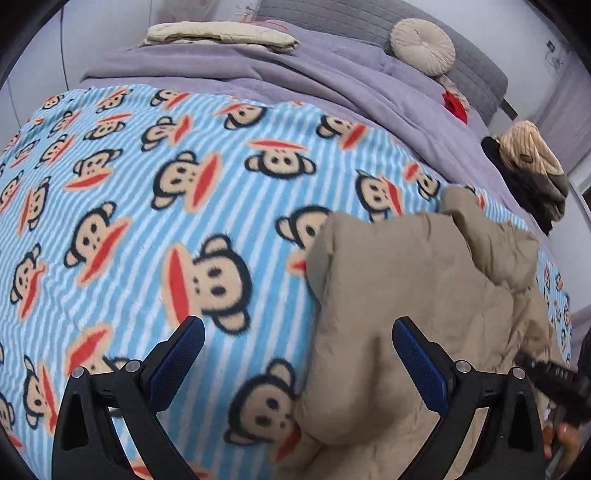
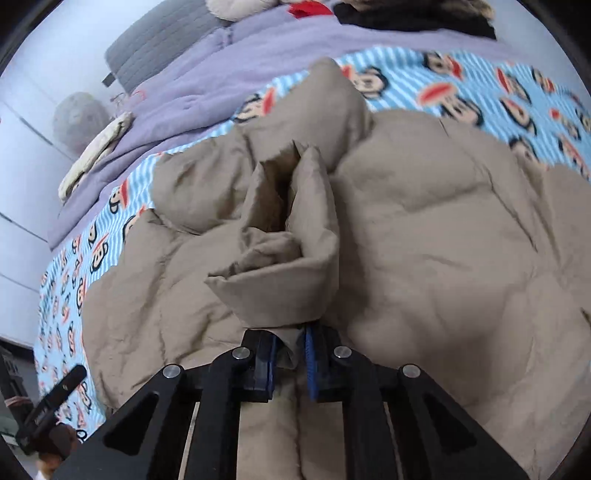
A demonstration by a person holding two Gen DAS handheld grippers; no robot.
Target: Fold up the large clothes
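Right tongs (image 2: 290, 354) clamp tan jacket (image 2: 406, 240) fold; left tongs (image 1: 297, 354) wide, empty.

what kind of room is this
Most likely a bedroom: the tan puffy coat lies on a bed spread with a monkey-print blanket over a purple quilt, with a grey padded headboard and a round cushion behind.
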